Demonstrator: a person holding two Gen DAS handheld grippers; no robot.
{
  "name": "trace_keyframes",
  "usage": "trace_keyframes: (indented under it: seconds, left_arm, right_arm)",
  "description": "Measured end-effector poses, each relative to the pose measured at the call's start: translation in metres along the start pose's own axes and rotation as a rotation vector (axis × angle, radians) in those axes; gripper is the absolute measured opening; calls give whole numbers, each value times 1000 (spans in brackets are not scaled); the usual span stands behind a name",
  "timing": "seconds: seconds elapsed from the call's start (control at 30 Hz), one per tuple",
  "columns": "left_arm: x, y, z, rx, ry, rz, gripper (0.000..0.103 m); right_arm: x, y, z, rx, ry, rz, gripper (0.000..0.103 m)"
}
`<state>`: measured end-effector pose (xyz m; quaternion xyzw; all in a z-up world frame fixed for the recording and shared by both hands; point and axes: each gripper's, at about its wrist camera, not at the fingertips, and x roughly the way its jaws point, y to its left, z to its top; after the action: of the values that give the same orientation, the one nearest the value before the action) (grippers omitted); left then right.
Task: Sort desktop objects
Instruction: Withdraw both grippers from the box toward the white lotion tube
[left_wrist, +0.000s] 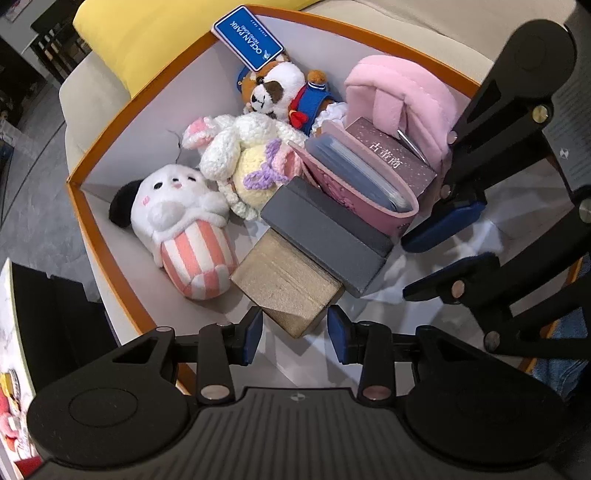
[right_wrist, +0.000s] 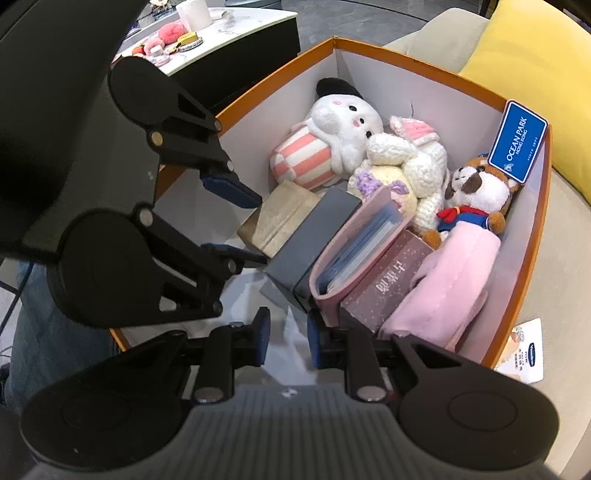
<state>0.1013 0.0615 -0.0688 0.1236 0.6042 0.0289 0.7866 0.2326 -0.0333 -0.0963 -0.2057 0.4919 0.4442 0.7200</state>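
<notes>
An orange box (left_wrist: 79, 206) with white walls holds the sorted things. My left gripper (left_wrist: 295, 332) is shut on the near corner of a tan block (left_wrist: 284, 280); both pad tips touch its edges. A grey case (left_wrist: 325, 236) leans on that block. Behind it stand a pink album (left_wrist: 354, 184), a mauve box (left_wrist: 391, 155) and a pink pouch (left_wrist: 399, 88). My right gripper (right_wrist: 288, 341) hangs low at the box's near end, jaws narrowly open over crumpled white paper (right_wrist: 251, 291). It enters the left wrist view from the right.
Three plush toys fill the far side: a striped white one (right_wrist: 325, 147), a crocheted rabbit (right_wrist: 413, 158) and a sailor dog (right_wrist: 476, 192) with a blue tag (right_wrist: 517, 142). A yellow cushion (right_wrist: 535, 48) lies beyond. A table (right_wrist: 236, 22) with small items stands at the back left.
</notes>
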Motion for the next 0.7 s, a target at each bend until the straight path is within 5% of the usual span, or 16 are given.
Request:
trace_keyframes:
  seconds: [0.37, 0.7]
  left_arm:
    - [-30, -5, -17, -60, -40, 11, 55]
    - [-81, -12, -9, -114, -224, 20, 55]
  right_arm:
    - [-50, 3, -16, -24, -109, -2, 30]
    - [-105, -23, -42, 46, -212, -72, 31]
